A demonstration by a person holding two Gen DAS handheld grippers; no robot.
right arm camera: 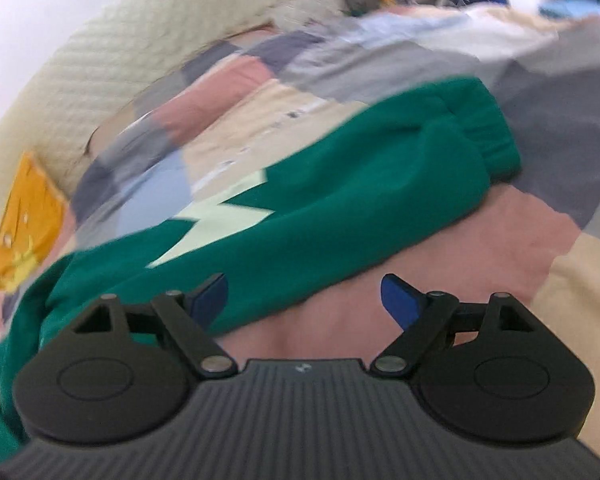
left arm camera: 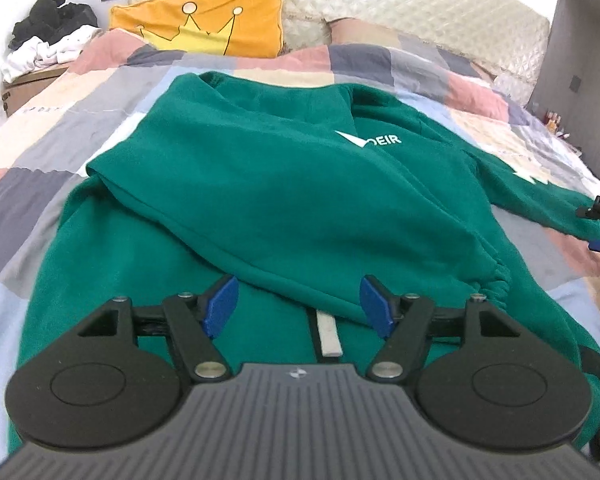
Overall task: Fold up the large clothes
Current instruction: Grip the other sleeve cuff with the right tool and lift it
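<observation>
only right view shows sweatshirt (right arm camera: 340, 184) cuff (right arm camera: 488, 140); both hand-held grippers (left arm camera: 298, 306) (right arm camera: 305, 300) spread, empty.

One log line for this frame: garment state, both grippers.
green sweatshirt: one sleeve folded across, other sleeve out on quilt | left gripper: open | right gripper: open

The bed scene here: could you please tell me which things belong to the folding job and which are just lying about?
Part of the job:
- green sweatshirt, one sleeve already folded across the body
- its other sleeve, spread out on the quilt
- left gripper and right gripper, both open

Just lying about:
- orange crown pillow
- heap of black and white clothes
- patchwork quilt
</observation>
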